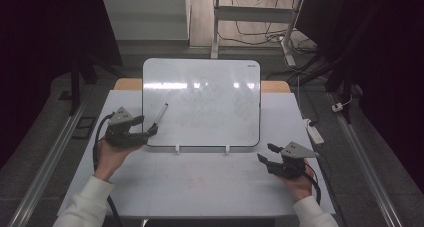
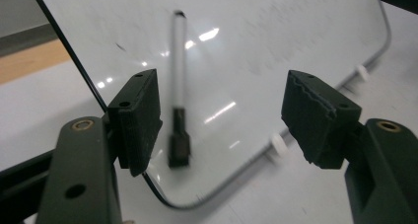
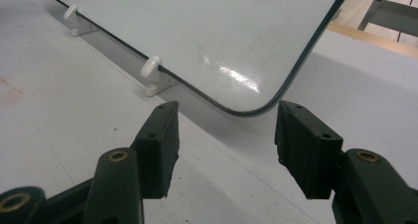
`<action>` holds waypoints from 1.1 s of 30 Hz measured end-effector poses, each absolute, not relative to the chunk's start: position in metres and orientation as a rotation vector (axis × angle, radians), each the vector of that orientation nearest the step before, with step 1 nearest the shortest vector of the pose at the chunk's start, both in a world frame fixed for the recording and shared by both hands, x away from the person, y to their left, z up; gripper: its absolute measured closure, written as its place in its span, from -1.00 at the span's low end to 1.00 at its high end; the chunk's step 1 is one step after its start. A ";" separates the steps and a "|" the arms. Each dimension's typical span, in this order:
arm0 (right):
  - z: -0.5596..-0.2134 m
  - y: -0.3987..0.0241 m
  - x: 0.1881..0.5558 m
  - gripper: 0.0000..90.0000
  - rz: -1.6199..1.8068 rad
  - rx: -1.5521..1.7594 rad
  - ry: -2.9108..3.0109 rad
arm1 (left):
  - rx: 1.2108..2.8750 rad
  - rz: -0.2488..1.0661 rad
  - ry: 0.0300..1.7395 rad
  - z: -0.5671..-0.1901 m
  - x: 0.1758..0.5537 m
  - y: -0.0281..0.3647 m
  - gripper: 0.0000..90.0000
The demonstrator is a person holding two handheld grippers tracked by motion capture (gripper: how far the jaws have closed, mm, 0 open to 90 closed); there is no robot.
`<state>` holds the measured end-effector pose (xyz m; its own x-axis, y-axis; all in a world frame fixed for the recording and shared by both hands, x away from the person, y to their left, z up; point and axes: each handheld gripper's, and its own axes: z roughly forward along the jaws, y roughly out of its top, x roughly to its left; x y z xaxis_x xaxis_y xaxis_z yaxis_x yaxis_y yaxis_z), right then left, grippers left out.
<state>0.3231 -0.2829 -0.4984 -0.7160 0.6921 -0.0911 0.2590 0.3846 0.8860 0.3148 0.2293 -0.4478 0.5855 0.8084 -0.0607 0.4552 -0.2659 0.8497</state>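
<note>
1. Two grippers sit at the near edge of the whiteboard (image 1: 201, 102), which lies on the white table (image 1: 200, 182). My left gripper (image 1: 148, 126) is at the board's near-left corner and my right gripper (image 1: 265, 153) just off its near-right corner.

2. One marker (image 1: 160, 114) lies flat on the left part of the board, a thin pale barrel with a dark cap end. Nothing holds it.

3. In the left gripper view the marker (image 2: 178, 91) lies just beyond the fingertips, in the gap between the jaws but nearer the left pad (image 2: 140, 118). Its dark end points toward me and its barrel runs away, so the long axis lies almost along my reach.

4. My left jaws stand wide with nothing pressed between them. The pads touch neither marker nor board, as far as I can tell.

5. My right jaws are also spread and empty, aimed at the rounded board corner (image 3: 256, 105), with two white clips (image 3: 150, 68) along the near edge.

6. I judge the left hand far better placed for the marker; the right is well apart from it.

7. To take it again, I would shift slightly left to centre the barrel, then close across it.
</note>
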 end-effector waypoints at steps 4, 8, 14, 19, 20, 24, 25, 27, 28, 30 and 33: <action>-0.498 -0.286 0.322 -0.07 1.281 0.812 2.193 | 1.908 0.441 1.010 -0.458 0.298 0.234 -0.31; -0.497 -0.291 0.319 -0.09 1.274 0.813 2.187 | 1.903 0.408 1.016 -0.467 0.285 0.237 -0.33; -0.500 -0.300 0.316 -0.15 1.260 0.826 2.199 | 1.923 0.365 1.022 -0.483 0.271 0.235 -0.41; -0.503 -0.305 0.315 -0.18 1.255 0.835 2.217 | 1.957 0.363 1.023 -0.495 0.265 0.232 -0.47; -0.504 -0.305 0.315 -0.18 1.254 0.835 2.221 | 1.965 0.363 1.026 -0.498 0.264 0.231 -0.48; -0.507 -0.306 0.315 -0.18 1.254 0.830 2.239 | 1.979 0.353 1.042 -0.508 0.259 0.231 -0.52; -0.508 -0.305 0.316 -0.18 1.254 0.828 2.242 | 1.985 0.354 1.045 -0.510 0.259 0.231 -0.53; -0.509 -0.303 0.316 -0.18 1.250 0.820 2.251 | 1.993 0.351 1.043 -0.511 0.258 0.230 -0.55; -0.509 -0.302 0.316 -0.19 1.246 0.816 2.254 | 1.994 0.354 1.041 -0.512 0.258 0.229 -0.55; -0.510 -0.301 0.316 -0.19 1.245 0.810 2.257 | 1.994 0.357 1.039 -0.512 0.258 0.229 -0.55; -0.509 -0.301 0.316 -0.19 1.249 0.807 2.256 | 1.991 0.358 1.040 -0.512 0.258 0.230 -0.56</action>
<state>0.3160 -0.3010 -0.5092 -0.7352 0.6715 -0.0925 0.2783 0.4234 0.8621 0.2579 0.2298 -0.5120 0.6150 0.7792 -0.1212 0.5388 -0.3030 0.7860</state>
